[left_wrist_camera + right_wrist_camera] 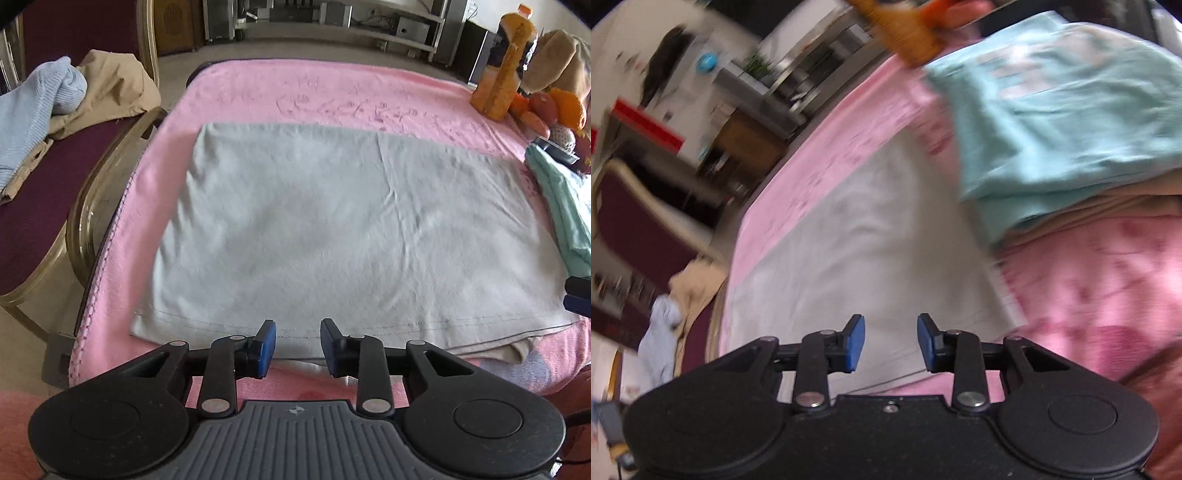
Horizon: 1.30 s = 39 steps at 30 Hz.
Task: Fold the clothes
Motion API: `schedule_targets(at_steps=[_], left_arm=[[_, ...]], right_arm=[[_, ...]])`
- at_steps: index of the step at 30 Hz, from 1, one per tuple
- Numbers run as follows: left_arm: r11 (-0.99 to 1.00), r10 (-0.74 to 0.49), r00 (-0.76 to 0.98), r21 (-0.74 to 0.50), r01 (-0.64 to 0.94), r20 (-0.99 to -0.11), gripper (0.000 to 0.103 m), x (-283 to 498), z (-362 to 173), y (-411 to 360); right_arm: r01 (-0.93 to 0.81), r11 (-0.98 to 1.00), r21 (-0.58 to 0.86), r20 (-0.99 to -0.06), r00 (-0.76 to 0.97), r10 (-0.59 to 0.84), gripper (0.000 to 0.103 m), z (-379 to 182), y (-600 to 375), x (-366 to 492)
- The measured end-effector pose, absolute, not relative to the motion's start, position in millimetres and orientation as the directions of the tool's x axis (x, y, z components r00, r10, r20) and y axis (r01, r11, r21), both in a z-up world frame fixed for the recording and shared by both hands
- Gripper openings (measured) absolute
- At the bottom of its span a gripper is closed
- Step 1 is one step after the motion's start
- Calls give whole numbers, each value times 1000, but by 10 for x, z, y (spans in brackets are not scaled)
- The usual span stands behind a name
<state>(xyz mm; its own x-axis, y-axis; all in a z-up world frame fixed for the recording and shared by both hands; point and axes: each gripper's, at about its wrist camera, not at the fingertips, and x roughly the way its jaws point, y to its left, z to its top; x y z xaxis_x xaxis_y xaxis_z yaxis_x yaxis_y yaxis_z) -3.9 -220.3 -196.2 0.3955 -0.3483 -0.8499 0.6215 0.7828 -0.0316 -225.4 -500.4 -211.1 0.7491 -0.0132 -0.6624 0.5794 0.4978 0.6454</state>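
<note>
Home living room, chair (33, 206), media shelves (388, 22), fruit (554, 107)

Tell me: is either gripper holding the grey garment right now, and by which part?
Nothing is held. The left gripper and right gripper both stand open with empty gaps, poised at the near hem of the grey garment lying flat on the pink blanket.

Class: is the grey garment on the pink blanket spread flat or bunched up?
Spread flat: the grey garment lies smooth, its stitched hem straight.
</note>
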Motion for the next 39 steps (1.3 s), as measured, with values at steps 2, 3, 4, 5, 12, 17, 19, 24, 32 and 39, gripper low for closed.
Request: schedule_targets(at_steps=[2, 3, 4, 5, 12, 17, 19, 24, 32, 39], left_arm=[[783, -341, 403, -20, 622, -849, 30, -68, -1980, -2242], [782, -337, 407, -12, 623, -849, 30, -84, -1991, -2263], [777, -327, 410, 5, 630, -851, 30, -103, -2009, -2290], [771, -317, 414, 22, 636, -853, 30, -121, -2026, -2317], [741, -274, 445, 107, 663, -853, 35, -201, -2076, -2377], [729, -272, 464, 135, 671, -843, 35, -246, -2061, -2372], [728, -278, 467, 133, 672, -839, 34, -256, -2044, -2361], [713, -301, 481, 140, 687, -824, 35, -322, -1997, -2352], [712, -314, 466, 119, 692, -827, 35, -321, -1996, -2370], [712, -314, 444, 101, 695, -839, 35, -273, -2035, -2423]], right_arm=[[559, 509, 655, -657, 753, 19, 32, -2128, -4968, -2165], [552, 508, 661, -655, 755, 33, 32, -2137, -4958, -2132], [546, 507, 667, -653, 756, 46, 32, -2147, -4947, -2099], [539, 500, 678, -651, 757, 66, 32, -2153, -4919, -2089], [560, 579, 593, -728, 680, 87, 31, -2162, -4690, -1894], [631, 608, 482, -774, 632, -41, 27, -2095, -4647, -1988], [665, 590, 458, -779, 620, -94, 27, -2071, -4675, -2091], [689, 512, 512, -745, 653, -134, 32, -2037, -4821, -2386], [657, 382, 650, -681, 727, -90, 38, -2085, -4834, -2593], [590, 232, 773, -625, 772, 119, 44, -2246, -4689, -2378]])
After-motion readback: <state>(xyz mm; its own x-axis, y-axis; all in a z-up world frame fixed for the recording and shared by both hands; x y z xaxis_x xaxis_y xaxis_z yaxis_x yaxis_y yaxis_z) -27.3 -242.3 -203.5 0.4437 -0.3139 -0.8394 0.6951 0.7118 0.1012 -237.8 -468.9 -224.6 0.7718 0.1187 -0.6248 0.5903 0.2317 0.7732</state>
